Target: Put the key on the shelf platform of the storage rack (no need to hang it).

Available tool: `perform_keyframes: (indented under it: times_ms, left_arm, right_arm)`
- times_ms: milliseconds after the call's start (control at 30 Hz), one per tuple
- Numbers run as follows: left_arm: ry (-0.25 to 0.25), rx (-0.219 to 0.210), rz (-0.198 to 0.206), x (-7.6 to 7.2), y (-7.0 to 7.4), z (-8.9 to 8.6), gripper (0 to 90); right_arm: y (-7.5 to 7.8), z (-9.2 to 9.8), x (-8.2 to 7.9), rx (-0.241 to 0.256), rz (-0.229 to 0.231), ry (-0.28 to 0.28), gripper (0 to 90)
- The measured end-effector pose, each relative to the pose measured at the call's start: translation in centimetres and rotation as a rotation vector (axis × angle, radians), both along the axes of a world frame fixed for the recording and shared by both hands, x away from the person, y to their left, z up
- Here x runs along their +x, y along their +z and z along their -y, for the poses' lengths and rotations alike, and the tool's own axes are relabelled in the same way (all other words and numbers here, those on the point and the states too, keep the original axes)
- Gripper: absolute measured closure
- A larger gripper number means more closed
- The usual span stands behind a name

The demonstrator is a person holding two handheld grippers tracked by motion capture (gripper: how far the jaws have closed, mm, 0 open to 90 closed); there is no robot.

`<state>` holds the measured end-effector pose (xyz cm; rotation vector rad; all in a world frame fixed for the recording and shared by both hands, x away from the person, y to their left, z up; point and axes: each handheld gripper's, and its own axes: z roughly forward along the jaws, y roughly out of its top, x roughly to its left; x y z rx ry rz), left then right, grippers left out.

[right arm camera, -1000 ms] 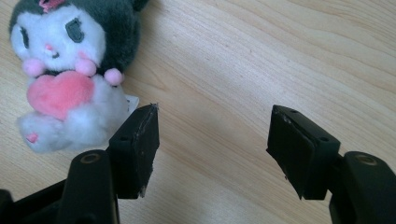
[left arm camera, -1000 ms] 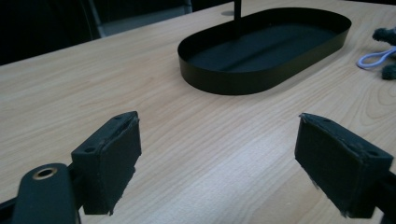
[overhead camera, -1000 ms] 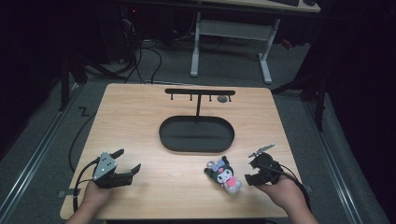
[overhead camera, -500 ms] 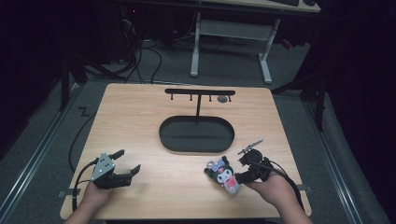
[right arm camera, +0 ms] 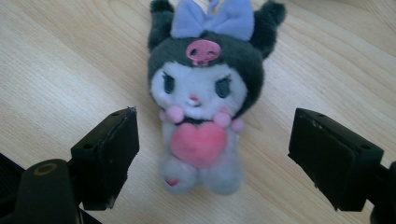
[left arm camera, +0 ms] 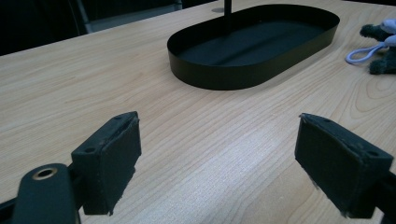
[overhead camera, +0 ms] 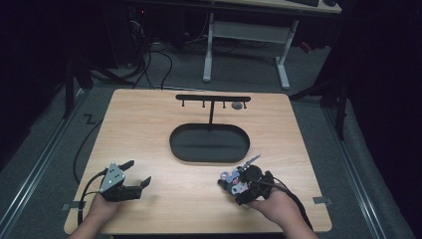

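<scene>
1. The plush keychain toy is seen lying face up on the tabletop, lower right of the high view.
2. The right gripper is held wide around it, untouching.
3. The left gripper is spread wide, empty, lower left, facing the black oval tray.

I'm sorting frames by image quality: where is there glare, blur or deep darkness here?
High view: table lit, the floor around it falls into near black. Left gripper view: a pale sheen on the wood between the jaws, black tray fairly sharp. Right gripper view: plush toy slightly soft, evenly lit, no glare.
</scene>
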<state>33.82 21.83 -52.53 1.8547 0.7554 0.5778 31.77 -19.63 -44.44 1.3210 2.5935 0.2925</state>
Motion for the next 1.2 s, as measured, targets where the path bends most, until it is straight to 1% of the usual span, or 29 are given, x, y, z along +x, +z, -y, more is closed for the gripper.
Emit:
perform_keyframes:
  times_ms: [33, 100, 133, 200, 300, 367, 400, 433, 533, 567, 600, 667, 700, 733, 800, 867, 900, 967, 1033, 1133, 1200]
  left_arm:
    - [0.000, 0.000, 0.000, 0.0, 0.0, 0.0, 15.4]
    - [0.001, 0.001, 0.000, 0.0, 0.0, 0.1, 15.4]
    - [0.001, 0.003, 0.000, 0.0, 0.0, 0.1, 15.4]
    - [-0.001, 0.017, -0.003, 0.0, 0.0, 0.2, 15.4]
    - [-0.002, 0.033, -0.002, 0.0, -0.1, 0.5, 15.4]
    - [-0.006, 0.037, -0.002, 0.0, -0.1, 0.5, 15.4]
    - [-0.005, 0.037, -0.003, 0.0, -0.1, 0.5, 15.4]
    - [-0.005, 0.036, -0.004, 0.0, 0.0, 0.4, 15.4]
    - [-0.012, 0.022, 0.011, -0.3, -0.1, 0.2, 15.4]
    - [-0.016, 0.014, 0.014, -0.3, -0.1, 0.2, 15.4]
    - [-0.016, 0.012, 0.015, -0.4, -0.1, 0.1, 15.4]
    - [-0.016, 0.008, 0.019, -0.4, -0.1, 0.0, 15.4]
    - [-0.018, 0.007, 0.020, -0.5, -0.1, 0.0, 15.4]
    - [-0.020, 0.006, 0.024, -0.5, -0.1, 0.0, 15.4]
    - [-0.019, 0.007, 0.022, -0.5, -0.1, 0.0, 15.4]
    - [-0.017, 0.006, 0.020, -0.5, -0.1, 0.0, 15.4]
    - [-0.018, 0.006, 0.021, -0.5, -0.1, 0.0, 15.4]
    - [-0.019, 0.007, 0.022, -0.5, -0.1, 0.0, 15.4]
    - [-0.019, 0.008, 0.022, -0.5, -0.1, 0.0, 15.4]
    - [-0.021, 0.007, 0.021, -0.5, -0.1, 0.0, 15.4]
    - [-0.019, 0.007, 0.022, -0.5, -0.1, 0.0, 15.4]
  right_arm:
    - [-0.1, -0.2, -0.1, 0.003, -0.005, -0.010, 15.9]
    - [-0.3, -0.5, -0.1, 0.000, -0.010, 0.001, 16.2]
    - [-0.5, -0.7, -0.2, 0.000, -0.019, 0.002, 16.2]
    - [-0.8, -0.8, -0.2, -0.008, -0.018, 0.018, 16.1]
    - [-1.6, -0.8, -0.2, -0.014, -0.023, 0.019, 16.4]
    - [-1.8, -0.8, -0.2, -0.010, -0.028, 0.016, 16.5]
    - [-2.0, -0.8, -0.3, -0.006, -0.034, 0.006, 16.3]
    - [-2.1, -0.7, -0.3, -0.006, -0.037, 0.009, 16.9]
    - [-2.8, -0.6, -0.4, -0.003, -0.041, 0.026, 17.3]
    - [-2.9, -0.6, -0.5, -0.003, -0.044, 0.018, 17.4]
    - [-3.1, -0.6, -0.5, -0.002, -0.045, 0.024, 17.3]
    - [-3.6, -0.5, -0.5, -0.009, -0.049, 0.016, 17.6]
    - [-3.9, -0.4, -0.5, -0.011, -0.054, 0.013, 20.0]
    - [-3.9, -0.4, -0.5, -0.011, -0.054, 0.013, 20.0]
    - [-4.0, -0.3, -0.5, -0.017, -0.051, 0.020, 23.0]
    - [-4.2, -0.2, -0.5, -0.019, -0.057, 0.016, 25.0]
    - [-4.1, -0.1, -0.5, -0.021, -0.053, 0.008, 26.6]
    - [-4.1, 0.1, -0.5, -0.020, -0.050, 0.006, 27.3]
    - [-3.9, 0.3, -0.5, -0.015, -0.043, -0.001, 29.9]
    - [-3.9, 0.5, -0.5, -0.011, -0.046, -0.009, 32.8]
    - [-3.9, 0.6, -0.5, -0.007, -0.047, -0.005, 33.9]
